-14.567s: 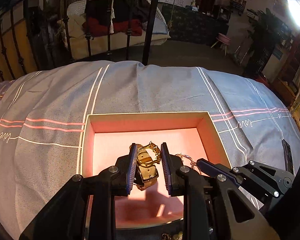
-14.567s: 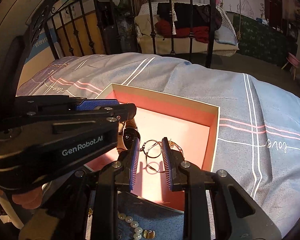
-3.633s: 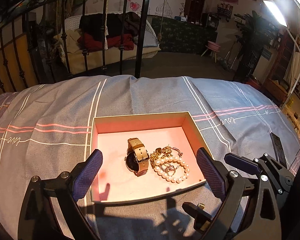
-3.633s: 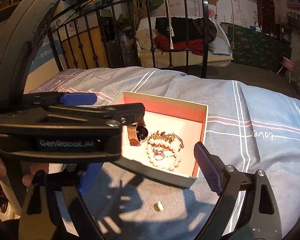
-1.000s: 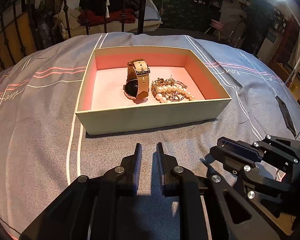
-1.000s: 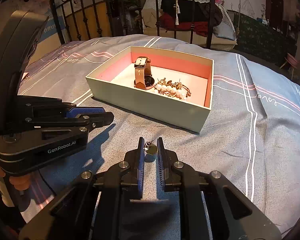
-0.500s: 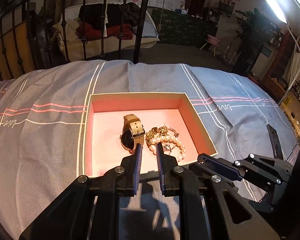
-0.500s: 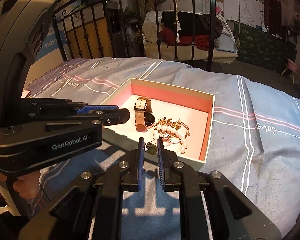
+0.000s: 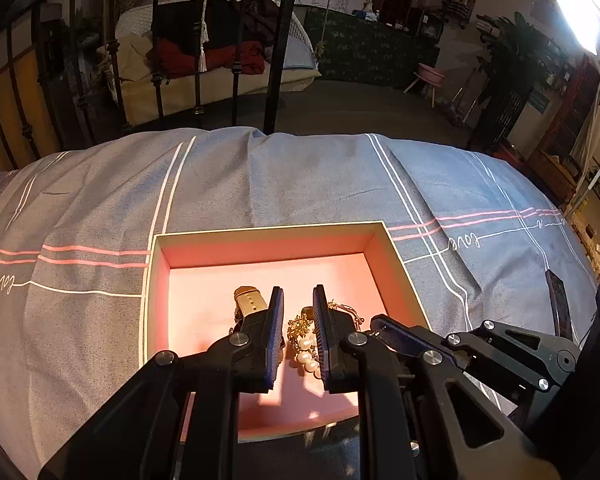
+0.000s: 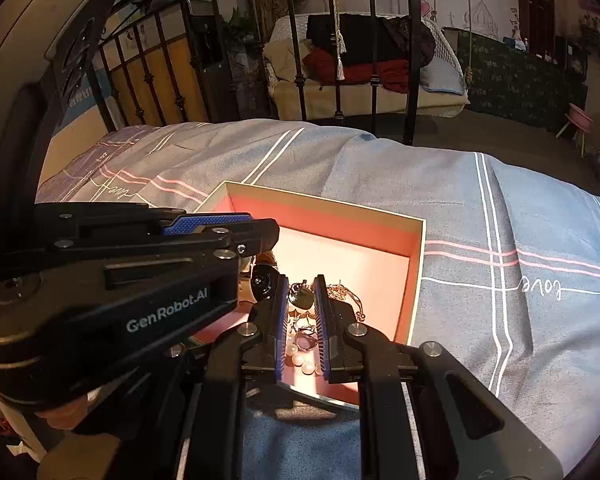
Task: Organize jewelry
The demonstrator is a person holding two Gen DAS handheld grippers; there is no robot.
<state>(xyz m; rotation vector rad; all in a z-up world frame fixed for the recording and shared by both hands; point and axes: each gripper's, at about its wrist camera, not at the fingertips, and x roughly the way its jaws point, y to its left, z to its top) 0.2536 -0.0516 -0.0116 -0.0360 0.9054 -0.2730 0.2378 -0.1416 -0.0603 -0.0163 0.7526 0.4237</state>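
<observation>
The bed [image 9: 300, 184], under a grey-blue cloth with pink and white stripes, fills the middle of both views, and the box [image 9: 268, 230], cream outside and pink inside, now sits at lower centre, closer than a second ago, when it lay farther up the frame with open cloth before it. Both tools have come forward over the box since then, tilted down into it. The left hand-held gripper [image 9: 298, 334] hangs over the box's floor with its blue ribbed pads nearly together and nothing between them; in the right view it crosses the left of the frame as a black bar. The right hand-held gripper [image 10: 301, 312] is clenched on a small dark green pendant [image 10: 302, 298], lifted off the cloth where it lay a second ago and now above the jewelry. Inside the box a watch [image 9: 249, 302] with a tan strap lies left of a tangle of gold chain and round pearls [image 9: 305, 354].
</observation>
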